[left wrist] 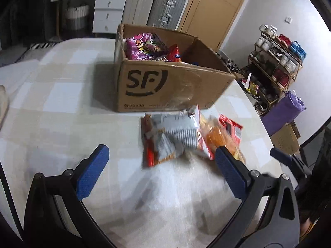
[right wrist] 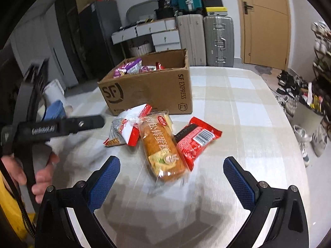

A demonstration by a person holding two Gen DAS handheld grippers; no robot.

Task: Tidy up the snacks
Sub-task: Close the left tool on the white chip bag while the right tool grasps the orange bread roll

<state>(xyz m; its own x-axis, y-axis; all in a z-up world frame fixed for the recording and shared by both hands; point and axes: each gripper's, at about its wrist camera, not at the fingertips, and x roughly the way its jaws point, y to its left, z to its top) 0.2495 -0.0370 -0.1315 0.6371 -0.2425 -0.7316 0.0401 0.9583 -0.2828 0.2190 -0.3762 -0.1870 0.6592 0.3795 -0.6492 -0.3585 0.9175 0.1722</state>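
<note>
Right wrist: both claws, left claw point(left wrist: 162, 157) and right claw point(right wrist: 171, 169), wide over three snack packets point(right wrist: 161, 144).

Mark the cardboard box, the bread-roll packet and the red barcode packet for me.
cardboard box point(right wrist: 144, 88): right wrist view, on its front wall.
bread-roll packet point(right wrist: 163, 150): right wrist view, on the wrapper's middle.
red barcode packet point(right wrist: 196, 142): right wrist view, just below the barcode.

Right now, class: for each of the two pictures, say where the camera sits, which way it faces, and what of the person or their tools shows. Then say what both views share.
Left wrist: on the left gripper, facing the cardboard box across the table; its open blue fingers show.
Right wrist: on the right gripper, facing the bread packet; a hand holding the left gripper shows.
Shared: box, table, snack packets.
</note>
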